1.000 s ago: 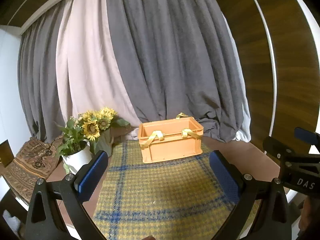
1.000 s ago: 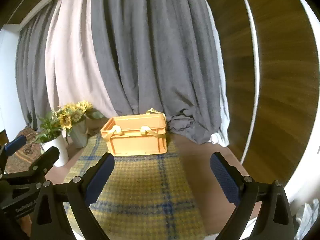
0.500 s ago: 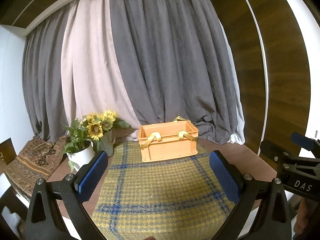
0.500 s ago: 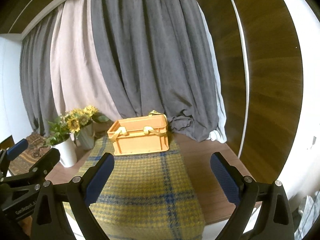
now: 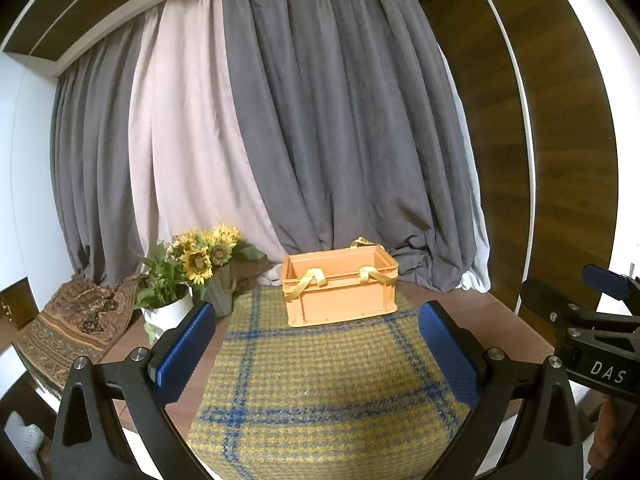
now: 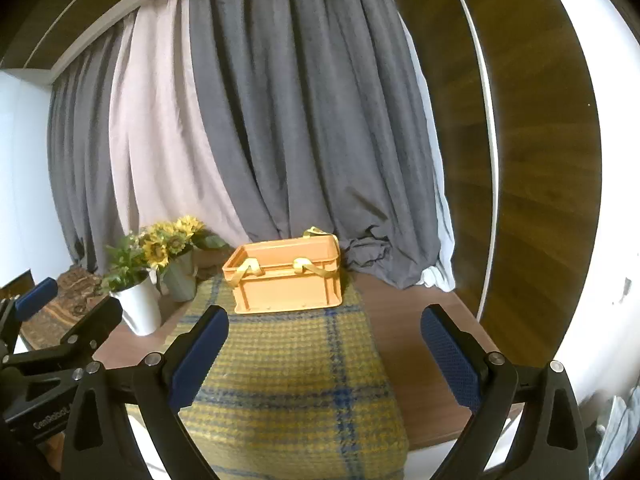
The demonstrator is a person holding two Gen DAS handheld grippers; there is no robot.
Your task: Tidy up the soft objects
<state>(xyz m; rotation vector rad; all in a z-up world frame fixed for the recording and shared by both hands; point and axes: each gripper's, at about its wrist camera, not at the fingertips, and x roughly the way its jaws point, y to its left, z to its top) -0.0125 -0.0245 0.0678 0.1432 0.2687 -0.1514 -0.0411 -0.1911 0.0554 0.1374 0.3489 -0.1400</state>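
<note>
The crate (image 5: 340,285) ahead of the fingers looks like smooth matt orange plastic, with shiny yellow ribbon (image 5: 307,280) over its rim. Under it lies a coarse woven cloth (image 5: 320,380), yellow with blue lines, on a smooth brown wood table (image 6: 404,312). The pads (image 5: 185,350) are blue rubber with a fine dotted texture, on matt black plastic arms with small metal screws. Behind hang matt curtains (image 5: 320,120), grey and pale. The pot (image 6: 140,306) looks glossy white.

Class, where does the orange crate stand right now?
In both wrist views the orange crate stands at the far end of the plaid cloth, before the curtains, right of the sunflowers.
</note>
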